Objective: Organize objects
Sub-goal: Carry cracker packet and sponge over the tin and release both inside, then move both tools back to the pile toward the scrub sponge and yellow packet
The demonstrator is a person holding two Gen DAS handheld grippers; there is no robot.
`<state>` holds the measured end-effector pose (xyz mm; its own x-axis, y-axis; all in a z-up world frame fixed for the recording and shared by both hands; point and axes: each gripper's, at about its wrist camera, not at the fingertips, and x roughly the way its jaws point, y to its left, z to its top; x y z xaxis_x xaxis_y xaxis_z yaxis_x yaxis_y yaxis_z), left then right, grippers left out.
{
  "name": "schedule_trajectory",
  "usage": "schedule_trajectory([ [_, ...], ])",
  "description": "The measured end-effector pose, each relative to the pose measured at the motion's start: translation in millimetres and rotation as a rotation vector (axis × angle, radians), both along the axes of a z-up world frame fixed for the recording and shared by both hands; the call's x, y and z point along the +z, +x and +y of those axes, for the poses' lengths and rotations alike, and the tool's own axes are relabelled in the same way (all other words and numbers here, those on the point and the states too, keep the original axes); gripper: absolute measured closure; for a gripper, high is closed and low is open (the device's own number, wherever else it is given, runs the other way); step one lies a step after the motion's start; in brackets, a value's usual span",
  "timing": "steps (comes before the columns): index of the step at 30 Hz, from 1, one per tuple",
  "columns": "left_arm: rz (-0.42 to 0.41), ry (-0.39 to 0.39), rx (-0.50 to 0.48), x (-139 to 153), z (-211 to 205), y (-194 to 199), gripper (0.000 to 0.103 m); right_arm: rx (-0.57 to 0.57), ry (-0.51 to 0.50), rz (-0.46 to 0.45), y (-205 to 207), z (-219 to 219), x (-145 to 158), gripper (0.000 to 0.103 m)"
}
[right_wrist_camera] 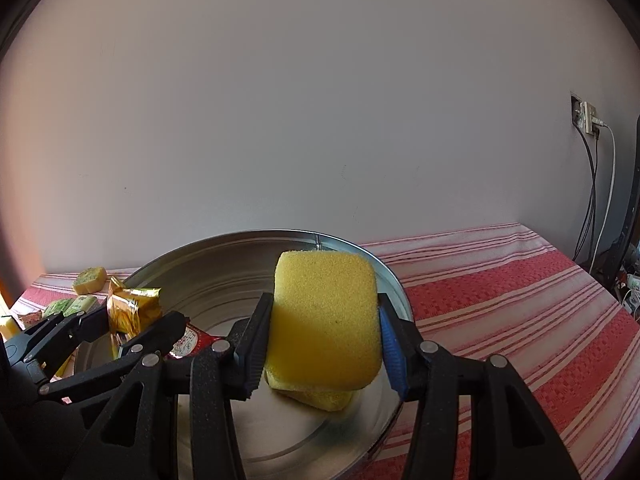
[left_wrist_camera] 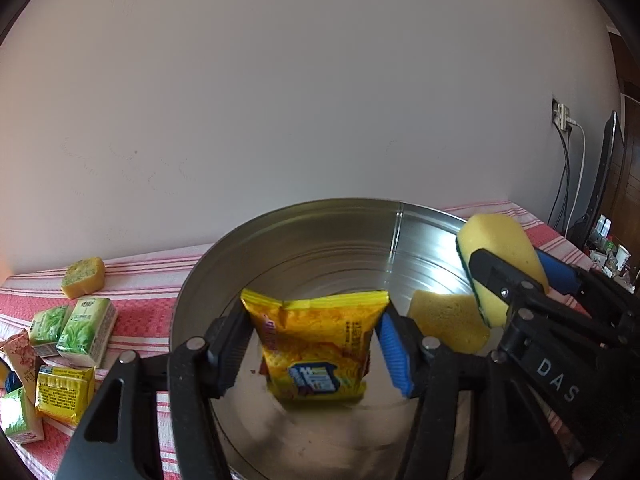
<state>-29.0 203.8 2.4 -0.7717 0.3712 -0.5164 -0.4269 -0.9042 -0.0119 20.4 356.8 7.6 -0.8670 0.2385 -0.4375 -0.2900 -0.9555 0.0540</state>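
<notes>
A round metal tin [left_wrist_camera: 304, 236] stands on the red striped tablecloth; it also shows in the right wrist view [right_wrist_camera: 224, 264]. My left gripper [left_wrist_camera: 314, 344] is shut on a yellow snack packet [left_wrist_camera: 316, 348] and holds it over the tin's inside. My right gripper [right_wrist_camera: 322, 340] is shut on a yellow sponge [right_wrist_camera: 324, 316] above the tin's right side. In the left wrist view the right gripper [left_wrist_camera: 516, 280] holds that sponge [left_wrist_camera: 500, 248] over the tin's right rim. Another yellow sponge [left_wrist_camera: 448, 324] lies inside the tin, under the held one [right_wrist_camera: 316, 396]. A red sachet [right_wrist_camera: 190, 342] lies in the tin.
Left of the tin lie green tissue packs [left_wrist_camera: 86, 328], a yellow packet [left_wrist_camera: 64, 394], a pink carton [left_wrist_camera: 22, 356] and a speckled sponge [left_wrist_camera: 84, 276]. The red striped cloth [right_wrist_camera: 500, 300] extends right. A wall socket with cables [right_wrist_camera: 588, 118] and a monitor edge [left_wrist_camera: 606, 168] stand far right.
</notes>
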Motion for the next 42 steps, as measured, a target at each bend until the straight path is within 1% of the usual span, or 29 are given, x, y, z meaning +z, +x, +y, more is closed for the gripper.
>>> schedule_trajectory([
  [1, 0.001, 0.012, 0.01, 0.5, -3.3, 0.4, 0.026, -0.001, -0.005, -0.004, -0.2, 0.3, -0.1, 0.05],
  [2, 0.003, 0.026, 0.018, 3.2, -7.5, 0.5, 0.021, -0.003, -0.014, -0.003, 0.3, 1.8, 0.0, 0.05],
  [3, 0.008, 0.04, 0.029, 5.7, -12.6, 2.4, 0.008, -0.009, -0.025, -0.001, 0.5, 4.3, -0.4, 0.048],
  [4, 0.018, 0.056, 0.043, 9.2, -18.4, 5.3, 0.0, -0.016, -0.038, 0.007, 2.1, 5.9, 0.0, 0.047],
  [6, 0.049, 0.085, 0.062, 17.8, -28.3, 11.8, 0.001, -0.03, -0.065, 0.042, 8.4, 8.0, 4.2, 0.036],
  [10, 0.104, 0.102, 0.122, 32.9, -46.9, 18.9, 0.001, -0.054, -0.072, 0.133, 21.9, 12.9, 10.5, 0.027],
  [12, 0.104, 0.088, 0.158, 33.4, -53.0, 19.0, 0.001, -0.082, -0.062, 0.167, 27.0, 13.0, 14.2, 0.025],
  [15, 0.095, 0.075, 0.185, 28.1, -59.2, 18.5, 0.0, -0.131, -0.042, 0.187, 32.0, 12.7, 15.3, 0.024],
  [18, 0.094, 0.034, 0.208, 22.3, -58.7, 19.5, 0.001, -0.15, -0.041, 0.185, 31.8, 11.3, 14.2, 0.023],
  [21, 0.101, 0.016, 0.22, 19.1, -61.7, 20.4, 0.0, -0.146, -0.042, 0.175, 32.5, 2.6, 15.3, 0.023],
  [24, 0.108, 0.015, 0.23, 19.7, -64.3, 22.8, 0.001, -0.129, -0.037, 0.182, 35.4, -5.0, 15.0, 0.023],
  [28, 0.127, 0.001, 0.243, 20.7, -66.6, 30.2, 0.001, -0.119, -0.037, 0.19, 36.4, -5.7, 13.1, 0.023],
  [31, 0.137, -0.021, 0.253, 16.5, -69.8, 25.1, 0.001, -0.126, -0.037, 0.198, 39.1, -8.2, 14.1, 0.023],
  [35, 0.141, -0.022, 0.256, 16.5, -72.6, 27.9, 0.001, -0.132, -0.049, 0.197, 41.0, -8.6, 14.0, 0.023],
  [37, 0.145, -0.029, 0.259, 15.6, -74.8, 29.4, 0.001, -0.156, -0.05, 0.207, 44.3, -8.6, 14.9, 0.023],
  [42, 0.133, -0.022, 0.27, 15.6, -82.8, 31.0, 0.001, -0.279, -0.068, 0.221, 52.5, 8.9, 13.5, 0.023],
])
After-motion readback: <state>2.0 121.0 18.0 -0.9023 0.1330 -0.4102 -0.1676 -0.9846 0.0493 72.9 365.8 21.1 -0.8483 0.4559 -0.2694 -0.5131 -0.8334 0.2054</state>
